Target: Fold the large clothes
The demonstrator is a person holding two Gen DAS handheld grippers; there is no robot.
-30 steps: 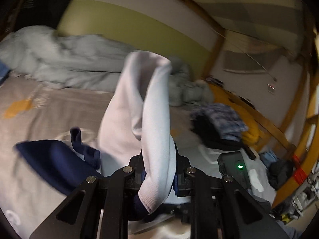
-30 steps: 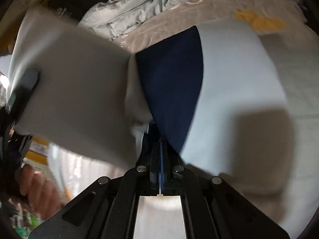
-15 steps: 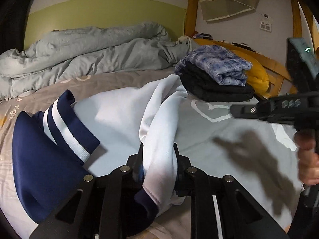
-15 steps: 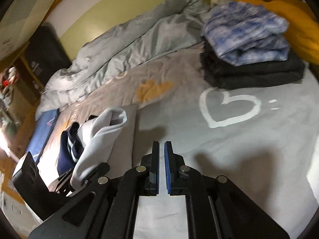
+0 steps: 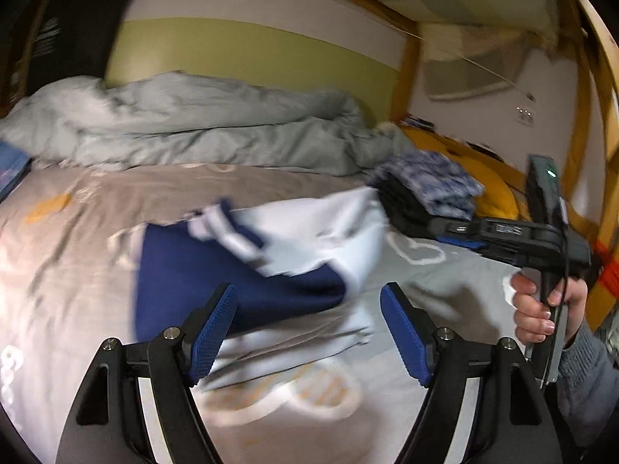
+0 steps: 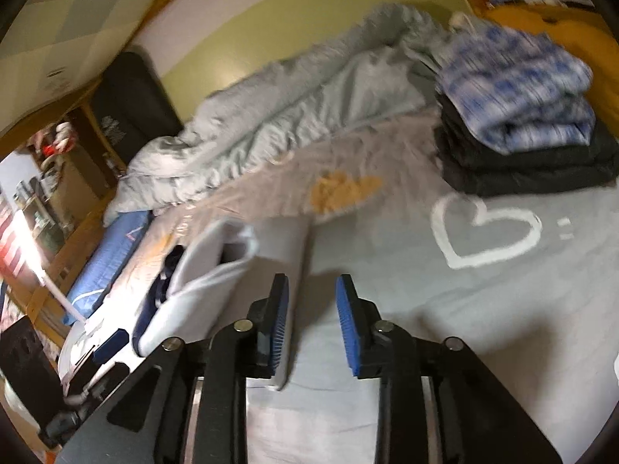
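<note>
A white and navy sweatshirt (image 5: 278,259) lies loosely folded on the grey bed sheet (image 5: 445,301), blurred by motion. My left gripper (image 5: 309,313) hovers just in front of it, jaws wide and still opening, pads off the cloth. In the right wrist view the sweatshirt (image 6: 209,274) lies to the left of my right gripper (image 6: 313,301). Its jaws are partly apart and opening, with only sheet (image 6: 425,309) between them. A hand (image 5: 541,309) holds the right gripper (image 5: 445,232) at the right of the left wrist view.
A stack of folded clothes (image 6: 518,127), blue plaid on top of black, stands at the far right near a yellow cushion (image 5: 491,193). A crumpled grey duvet (image 5: 193,127) runs along the wall. The wooden bed frame (image 5: 410,73) borders the mattress.
The left gripper has let go of the white sleeve and opened wide; the sweatshirt now lies on the bed. The right gripper released the garment, swung right and has begun opening.
</note>
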